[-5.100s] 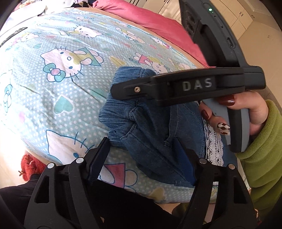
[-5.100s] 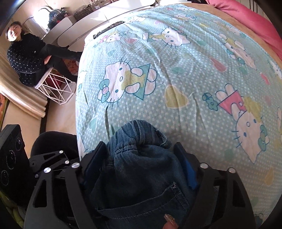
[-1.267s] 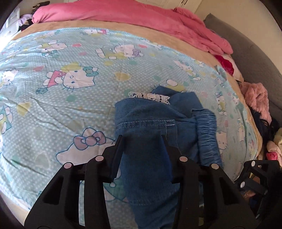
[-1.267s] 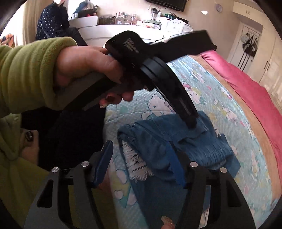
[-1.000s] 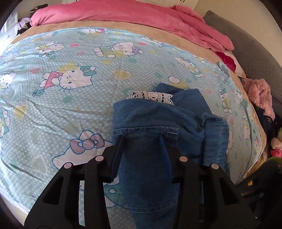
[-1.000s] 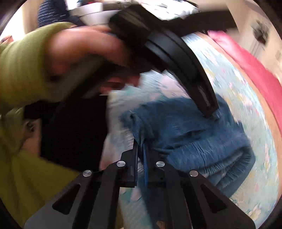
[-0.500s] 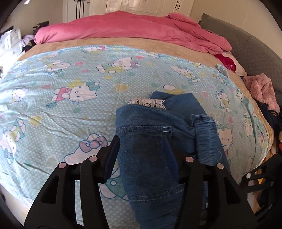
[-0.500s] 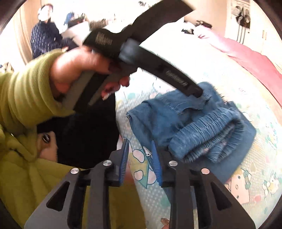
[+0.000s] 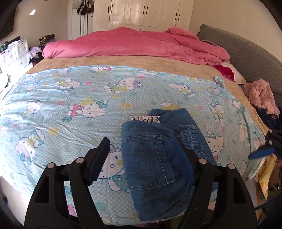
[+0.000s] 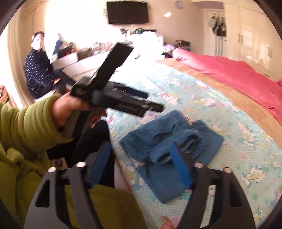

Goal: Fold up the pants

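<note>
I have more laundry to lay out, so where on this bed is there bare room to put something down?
The printed sheet is free from the folded jeans left to its far edge, and up to the tan blanket strip. Crowded: the pink duvet along the top and the pink fluffy clothes on the right.

Home bedroom, bed (image 9: 123,91) with pink duvet (image 9: 134,44), white wardrobes (image 9: 144,14)

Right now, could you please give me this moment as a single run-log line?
stage: release | jeans: folded on bedspread | left hand-held gripper: just opened, holding nothing | right hand-held gripper: just opened, holding nothing
</note>
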`<state>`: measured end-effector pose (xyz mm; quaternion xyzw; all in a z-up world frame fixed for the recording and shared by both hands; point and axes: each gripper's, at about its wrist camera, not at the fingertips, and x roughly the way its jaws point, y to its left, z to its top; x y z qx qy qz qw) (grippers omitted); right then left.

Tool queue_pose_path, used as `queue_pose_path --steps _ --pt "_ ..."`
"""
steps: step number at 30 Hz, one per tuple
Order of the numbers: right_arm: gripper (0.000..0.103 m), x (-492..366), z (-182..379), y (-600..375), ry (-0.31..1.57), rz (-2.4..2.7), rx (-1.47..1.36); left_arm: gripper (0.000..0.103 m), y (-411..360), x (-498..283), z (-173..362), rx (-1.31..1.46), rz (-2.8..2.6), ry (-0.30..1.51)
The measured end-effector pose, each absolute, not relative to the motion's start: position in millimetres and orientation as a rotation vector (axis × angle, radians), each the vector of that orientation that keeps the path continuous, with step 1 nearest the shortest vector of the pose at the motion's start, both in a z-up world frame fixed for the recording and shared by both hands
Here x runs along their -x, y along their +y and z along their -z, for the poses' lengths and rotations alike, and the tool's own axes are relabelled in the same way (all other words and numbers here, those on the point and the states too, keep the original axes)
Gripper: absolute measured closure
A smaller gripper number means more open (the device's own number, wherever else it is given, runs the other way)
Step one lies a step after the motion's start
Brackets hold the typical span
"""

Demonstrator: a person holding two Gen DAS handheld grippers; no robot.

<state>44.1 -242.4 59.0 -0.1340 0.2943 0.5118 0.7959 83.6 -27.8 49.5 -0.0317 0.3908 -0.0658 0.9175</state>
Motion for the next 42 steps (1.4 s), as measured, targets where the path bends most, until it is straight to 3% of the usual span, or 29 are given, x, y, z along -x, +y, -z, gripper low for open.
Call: queue_pose_path --steps 4,14,42 --pt "0.018 -53.1 -67.8 -251.7 0.606 -1.030 0.216 0.023 -27.9 -76.6 -55.7 0.055 0.122 0.785" --pt "0.017 -90.2 -66.1 -273.4 0.638 -0.813 0.108 0.010 -19.0 -68.9 -55.6 0.065 0.078 0.771" --pt "0.017 -155.1 25.0 -263.6 0.925 -0.602 0.014 0.010 -23.2 -89.9 4.5 0.101 0.072 0.896"
